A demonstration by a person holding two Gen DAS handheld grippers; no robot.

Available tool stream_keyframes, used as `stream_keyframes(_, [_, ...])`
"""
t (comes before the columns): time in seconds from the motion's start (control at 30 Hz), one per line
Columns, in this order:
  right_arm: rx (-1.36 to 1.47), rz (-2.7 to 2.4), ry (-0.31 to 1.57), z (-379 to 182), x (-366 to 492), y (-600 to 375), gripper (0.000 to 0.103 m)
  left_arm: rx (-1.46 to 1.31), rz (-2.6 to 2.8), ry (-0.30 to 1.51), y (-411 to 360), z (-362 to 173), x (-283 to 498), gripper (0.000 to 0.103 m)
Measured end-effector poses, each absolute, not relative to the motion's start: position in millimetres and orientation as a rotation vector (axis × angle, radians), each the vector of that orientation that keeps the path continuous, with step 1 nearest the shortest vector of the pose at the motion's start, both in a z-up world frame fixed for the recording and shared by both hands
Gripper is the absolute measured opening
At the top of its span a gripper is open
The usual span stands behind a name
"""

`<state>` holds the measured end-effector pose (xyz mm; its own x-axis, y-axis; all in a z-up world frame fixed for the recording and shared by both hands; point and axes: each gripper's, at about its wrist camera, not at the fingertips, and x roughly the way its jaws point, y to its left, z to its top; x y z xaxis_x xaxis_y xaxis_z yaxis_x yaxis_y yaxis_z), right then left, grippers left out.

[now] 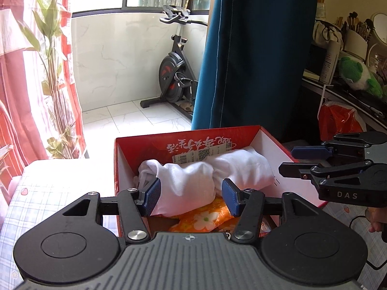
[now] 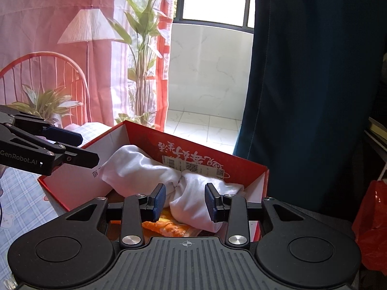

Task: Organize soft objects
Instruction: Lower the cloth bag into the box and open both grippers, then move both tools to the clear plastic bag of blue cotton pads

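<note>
A red cardboard box [image 1: 150, 145] [image 2: 145, 137] stands open on the bed. A rolled white cloth [image 1: 193, 176] [image 2: 145, 169] lies across its inside on top of an orange flowered cloth [image 1: 205, 217] [image 2: 169, 227]. My left gripper [image 1: 191, 197] [image 2: 89, 148] hovers over the box's near left side, jaws apart, and the right wrist view shows nothing between them. My right gripper [image 2: 185, 201] [image 1: 287, 160] hangs over the box's right wall, also open and empty. Neither pair of pads presses on the white cloth.
The box rests on a checked bed sheet [image 1: 60, 181] [image 2: 21, 200]. A dark blue curtain [image 1: 261, 60] hangs behind it, with an exercise bike [image 1: 174, 72] on the tiled balcony beyond. To the right are a red plastic bag [image 1: 338, 120] and a cluttered desk holding a green plush [image 1: 355, 75].
</note>
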<state>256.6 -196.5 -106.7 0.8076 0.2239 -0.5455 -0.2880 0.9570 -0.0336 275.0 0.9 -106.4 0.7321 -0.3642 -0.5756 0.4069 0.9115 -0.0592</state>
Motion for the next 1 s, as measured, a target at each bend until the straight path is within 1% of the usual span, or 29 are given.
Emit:
stream_keyframes(0.37, [-0.086,0.337,0.559,-107,177,-188,0.034,0.089,-0.402,0.560,19,-108,207,0.058])
stream_keyframes(0.67, [-0.047,0.377,0.581,-121,137,-186,0.037,0.075,-0.414,0.576,28,-124,171,0.058])
stream_keyframes(1.0, [-0.006,0.370,0.649,-164,119,-182,0.037,0.072,-0.433,0.628,28,-152,158,0.058])
